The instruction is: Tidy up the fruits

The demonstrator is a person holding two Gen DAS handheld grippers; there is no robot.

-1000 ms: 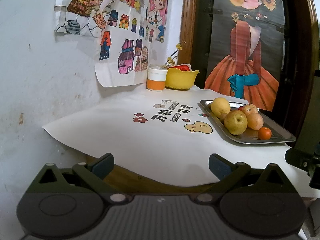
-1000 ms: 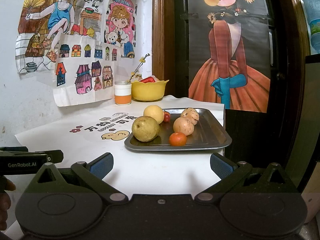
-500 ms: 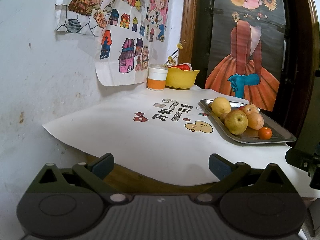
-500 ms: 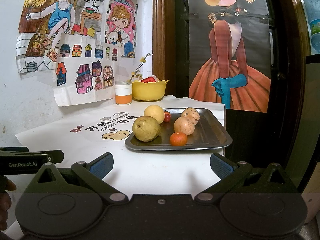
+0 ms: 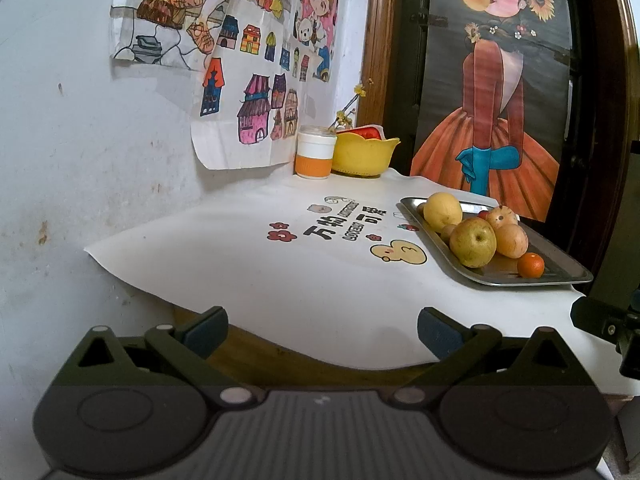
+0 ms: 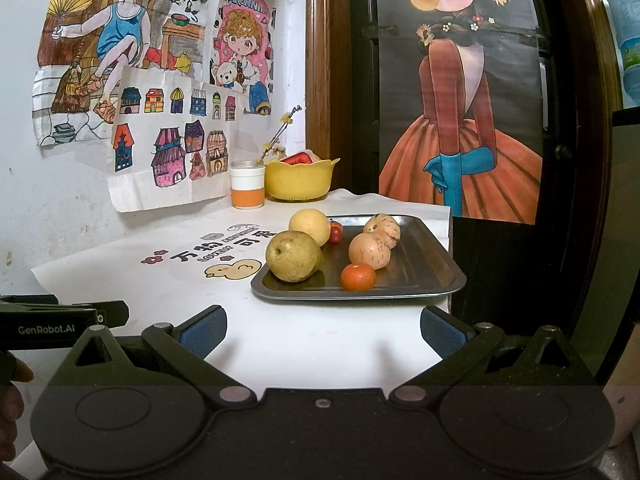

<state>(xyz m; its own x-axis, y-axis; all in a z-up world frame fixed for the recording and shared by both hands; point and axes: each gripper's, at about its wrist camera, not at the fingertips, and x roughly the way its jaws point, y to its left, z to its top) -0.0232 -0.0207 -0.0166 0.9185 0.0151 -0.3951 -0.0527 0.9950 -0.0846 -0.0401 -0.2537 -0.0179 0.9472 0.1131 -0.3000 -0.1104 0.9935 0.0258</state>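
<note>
A metal tray [image 6: 424,276] [image 5: 560,268] lies at the table's right edge with fruit on it: a green-brown pear [image 6: 294,256] [image 5: 473,242], a yellow pear [image 6: 309,226] [image 5: 443,211], two speckled peach-coloured fruits [image 6: 370,251] [image 6: 382,229], a small orange [image 6: 358,277] [image 5: 530,265] and a small red fruit [image 6: 335,233]. A yellow bowl [image 6: 300,180] [image 5: 366,154] holding something red stands at the back. My right gripper [image 6: 322,330] is open, short of the tray. My left gripper [image 5: 322,330] is open over the table's near left edge, with nothing between the fingers.
A white and orange cup [image 6: 248,184] [image 5: 315,152] with a flower twig stands beside the bowl. A printed white cloth [image 5: 280,264] covers the table. Drawings hang on the wall at left; a dark door with a poster is behind.
Both grippers have crept slightly closer to the table; the tray and fruit have not moved.
</note>
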